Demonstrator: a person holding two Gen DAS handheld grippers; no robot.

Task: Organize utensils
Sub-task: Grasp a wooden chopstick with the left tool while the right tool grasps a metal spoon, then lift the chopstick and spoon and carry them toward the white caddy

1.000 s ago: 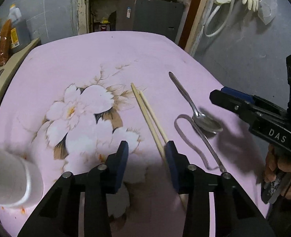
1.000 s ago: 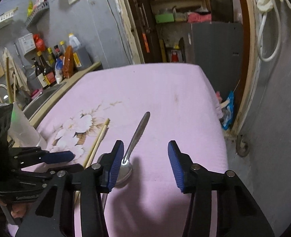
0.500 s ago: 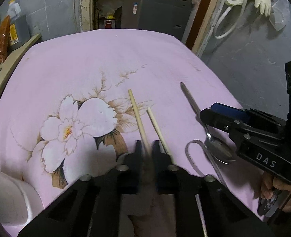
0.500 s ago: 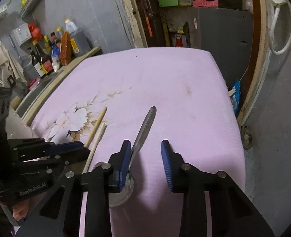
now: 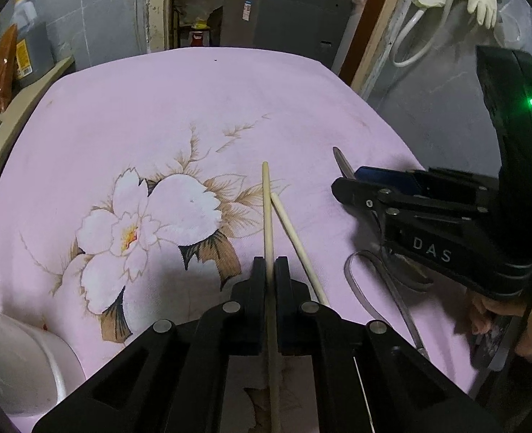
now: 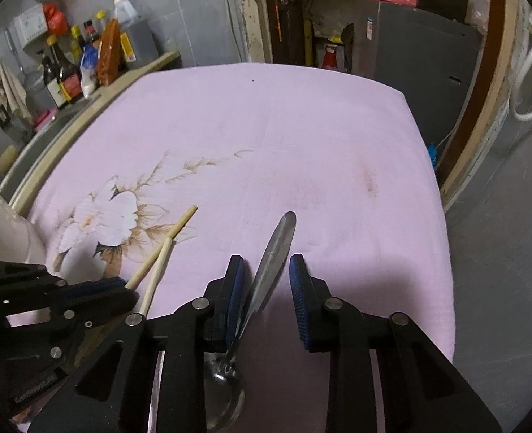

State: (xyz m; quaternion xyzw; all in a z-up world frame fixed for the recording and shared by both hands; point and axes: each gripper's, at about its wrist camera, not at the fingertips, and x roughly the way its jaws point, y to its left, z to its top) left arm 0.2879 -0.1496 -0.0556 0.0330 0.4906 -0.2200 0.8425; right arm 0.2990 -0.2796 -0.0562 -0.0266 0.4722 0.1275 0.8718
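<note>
Left wrist view: left gripper [image 5: 270, 263] angled down, clamped on chopstick [image 5: 267, 216] — right gripper [image 6: 266, 270] closing, astride spoon [image 6: 271, 259].

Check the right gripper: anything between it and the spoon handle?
Nothing visible. The spoon handle already lies between the right gripper fingers, against the left pad, with a gap to the right pad. Its jaws have just been closing. The chopsticks lie apart, off to the left.

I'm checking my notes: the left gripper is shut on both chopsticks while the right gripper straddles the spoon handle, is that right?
Not quite. The left gripper is shut on one chopstick only; the other chopstick lies loose on the cloth beside it, as the left wrist view shows. The right gripper does straddle the spoon handle.
</note>
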